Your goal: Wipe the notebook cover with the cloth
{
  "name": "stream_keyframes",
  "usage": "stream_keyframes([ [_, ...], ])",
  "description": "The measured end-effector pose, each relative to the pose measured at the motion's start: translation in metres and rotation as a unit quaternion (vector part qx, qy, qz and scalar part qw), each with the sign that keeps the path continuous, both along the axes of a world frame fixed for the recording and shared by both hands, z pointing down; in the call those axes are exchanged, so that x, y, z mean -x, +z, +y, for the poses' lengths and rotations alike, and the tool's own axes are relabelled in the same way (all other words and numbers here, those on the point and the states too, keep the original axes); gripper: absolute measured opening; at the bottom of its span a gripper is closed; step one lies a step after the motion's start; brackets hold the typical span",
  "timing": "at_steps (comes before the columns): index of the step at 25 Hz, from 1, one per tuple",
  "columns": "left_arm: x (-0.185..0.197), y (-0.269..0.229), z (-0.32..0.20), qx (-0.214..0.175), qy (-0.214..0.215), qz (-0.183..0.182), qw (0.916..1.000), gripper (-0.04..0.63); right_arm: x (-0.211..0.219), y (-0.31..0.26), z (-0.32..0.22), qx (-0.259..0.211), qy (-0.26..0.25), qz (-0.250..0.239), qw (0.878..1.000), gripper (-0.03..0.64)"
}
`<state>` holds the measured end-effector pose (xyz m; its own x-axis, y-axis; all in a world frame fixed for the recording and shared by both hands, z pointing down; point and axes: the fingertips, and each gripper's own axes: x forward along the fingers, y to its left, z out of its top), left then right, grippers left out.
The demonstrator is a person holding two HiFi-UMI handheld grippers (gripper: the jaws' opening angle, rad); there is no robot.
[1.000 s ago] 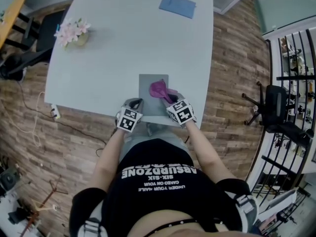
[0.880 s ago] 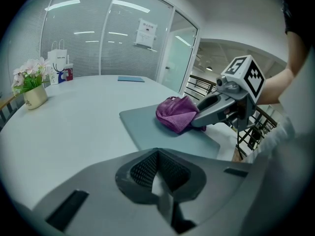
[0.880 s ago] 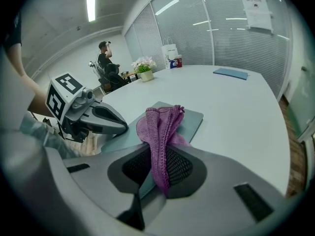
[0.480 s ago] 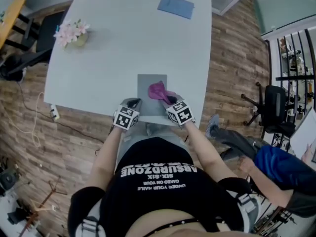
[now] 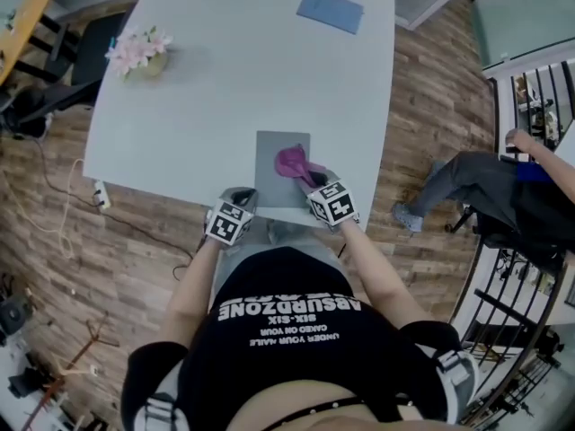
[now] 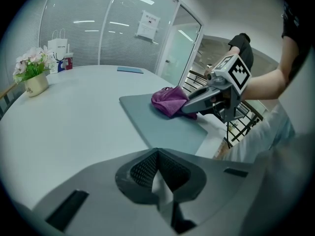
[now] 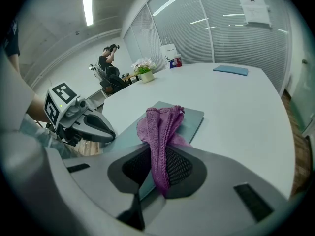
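Note:
A grey notebook (image 5: 274, 151) lies flat near the front edge of the white table (image 5: 225, 88). A purple cloth (image 5: 291, 162) sits bunched on its right half. My right gripper (image 5: 314, 180) is shut on the cloth's near end; in the right gripper view the cloth (image 7: 160, 127) rises from between the jaws over the notebook (image 7: 189, 119). My left gripper (image 5: 243, 196) rests just left of the notebook's near corner, shut with nothing in it. In the left gripper view the notebook (image 6: 162, 127), the cloth (image 6: 169, 101) and the right gripper (image 6: 189, 107) lie ahead to the right.
A pot of pink flowers (image 5: 137, 54) stands at the table's far left, and a blue folder (image 5: 331, 10) lies at the far right. A person's leg and arm (image 5: 485, 182) reach in from the right. The table's front edge runs just under both grippers.
Both grippers and the cloth stay about where they were on the notebook. A second person has come into view at the right and moved further along the floor.

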<state>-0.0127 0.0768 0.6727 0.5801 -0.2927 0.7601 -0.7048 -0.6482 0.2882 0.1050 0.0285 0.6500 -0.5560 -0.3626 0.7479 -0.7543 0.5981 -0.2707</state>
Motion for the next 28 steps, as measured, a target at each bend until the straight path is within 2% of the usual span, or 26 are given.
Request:
stream_keyframes([
  [4,0.005,0.005,0.004,0.007,-0.001,-0.006,1.0000,0.015,0.002,-0.001,-0.003,0.012,0.016,0.000,1.000,0.075],
  [9,0.006,0.006,0.004,0.009,-0.006,-0.003,0.9999,0.015,0.012,0.001,-0.006,0.019,0.023,0.038,0.999,0.076],
  [18,0.005,0.006,0.004,0.005,-0.003,0.003,1.0000,0.015,0.024,0.001,-0.009,0.003,0.050,0.088,0.995,0.076],
  [22,0.005,0.007,0.004,0.006,-0.006,0.007,0.9999,0.015,0.040,0.002,-0.011,-0.002,0.038,0.088,0.995,0.076],
  [28,0.004,0.005,0.005,0.004,-0.006,0.009,0.9999,0.015,0.084,0.001,-0.009,-0.011,-0.009,0.077,0.997,0.077],
])
